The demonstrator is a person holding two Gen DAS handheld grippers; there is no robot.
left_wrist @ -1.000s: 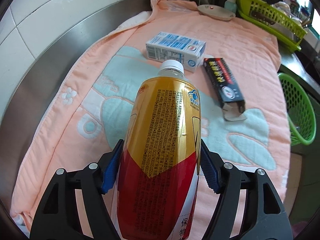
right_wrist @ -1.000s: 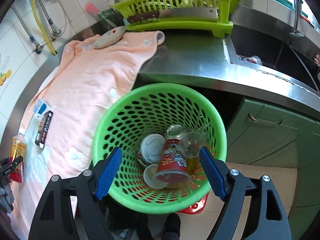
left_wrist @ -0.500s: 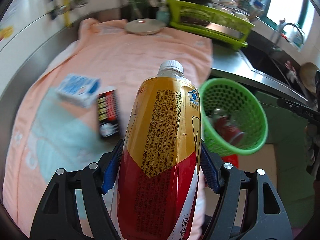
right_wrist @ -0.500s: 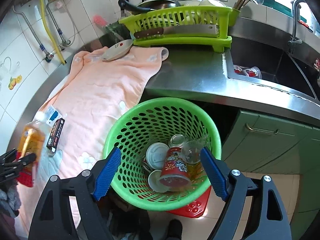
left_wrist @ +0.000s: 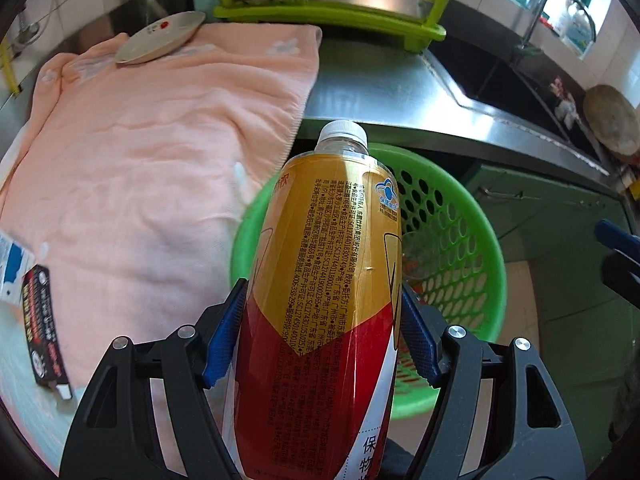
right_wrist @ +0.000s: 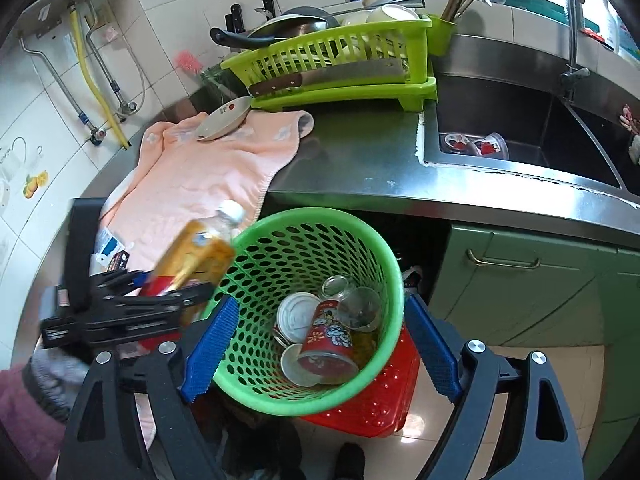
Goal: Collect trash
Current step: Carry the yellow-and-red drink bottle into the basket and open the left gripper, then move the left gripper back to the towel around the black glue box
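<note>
1. Since a second ago our left gripper (left_wrist: 320,344) has swung right, away from the pink towel (left_wrist: 160,152), and now the gold and red plastic drink bottle with a white cap (left_wrist: 332,272) hangs over the near-left rim of the round green perforated plastic basket (left_wrist: 472,240).
2. Our left gripper is clamped on the bottle, with both blue pads pressed to its sides. Our right gripper (right_wrist: 318,350) is spread wide and holds nothing; the basket stands between its fingers, and we cannot tell if they touch the wall.
3. What could go wrong, in our judgement: the bottle is only partly over the opening, so a release now may let it hit the rim and fall to the floor or tip the light basket. The smooth label may also slip between the pads.
4. We count one bottle in hand. On the towel, at the far left, lie two boxes: one white and blue carton (left_wrist: 12,268) and one long black box (left_wrist: 42,328).
5. Inside the basket we see one red printed can (right_wrist: 332,338), about two glass jars (right_wrist: 356,304) and some round lids; the exact count is unclear.
</note>
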